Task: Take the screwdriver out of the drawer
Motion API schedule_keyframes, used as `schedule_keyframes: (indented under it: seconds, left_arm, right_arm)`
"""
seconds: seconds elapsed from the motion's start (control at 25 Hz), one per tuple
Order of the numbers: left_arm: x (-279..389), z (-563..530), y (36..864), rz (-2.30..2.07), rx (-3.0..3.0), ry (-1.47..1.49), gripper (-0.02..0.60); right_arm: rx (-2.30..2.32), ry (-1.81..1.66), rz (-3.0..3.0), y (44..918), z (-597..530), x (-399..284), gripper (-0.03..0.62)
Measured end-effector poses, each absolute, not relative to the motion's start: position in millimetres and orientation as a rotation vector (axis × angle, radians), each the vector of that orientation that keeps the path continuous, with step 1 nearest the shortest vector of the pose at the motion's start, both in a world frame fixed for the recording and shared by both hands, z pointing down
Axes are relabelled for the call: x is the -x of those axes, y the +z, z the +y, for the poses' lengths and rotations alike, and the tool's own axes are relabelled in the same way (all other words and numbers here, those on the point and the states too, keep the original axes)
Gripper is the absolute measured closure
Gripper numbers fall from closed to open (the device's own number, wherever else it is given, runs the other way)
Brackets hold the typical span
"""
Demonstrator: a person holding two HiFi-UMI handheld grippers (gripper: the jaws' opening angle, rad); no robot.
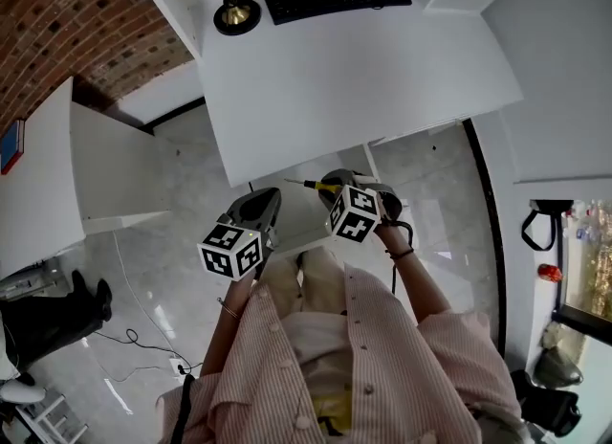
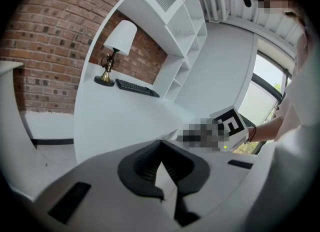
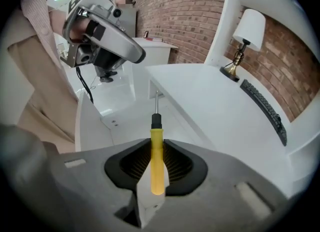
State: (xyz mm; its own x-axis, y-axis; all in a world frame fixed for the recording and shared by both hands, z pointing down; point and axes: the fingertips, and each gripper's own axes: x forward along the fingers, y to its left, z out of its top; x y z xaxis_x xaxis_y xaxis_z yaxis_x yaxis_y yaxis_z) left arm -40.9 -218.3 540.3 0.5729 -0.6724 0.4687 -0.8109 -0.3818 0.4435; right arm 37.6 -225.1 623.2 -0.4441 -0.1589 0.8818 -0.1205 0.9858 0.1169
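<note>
We hold the screwdriver by its yellow handle in the clamped right tool, above the open drawer at the counter edge, while the left tool is closed and empty.

Bright, even daylight in a white room, with strong fisheye bend in both gripper views.
You get soft light and only faint shadows across the desk, which runs close to washed out in the head view. Below the desk, the glossy floor throws back pale glare streaks. Right of the desk in the left gripper view, the window burns bright. Both gripper views curve hard into dark round edges, and their nearest foreground is soft.
</note>
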Motion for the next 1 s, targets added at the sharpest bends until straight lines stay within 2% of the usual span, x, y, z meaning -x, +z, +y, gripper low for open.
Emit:
schedule_keyframes:
  seconds: [0.52,1.0]
  left_arm:
    - [55,-229,478,-1.288,-2.288,0.164,0.581]
    - [68,-241,425,-1.397,-2.393,0.094,0.581]
  right_arm:
    - [-0.637,0.281,-2.399,524,-233,-28,0.513]
    - [-0.948,0.316,-2.559,451,-245,-45,0.513]
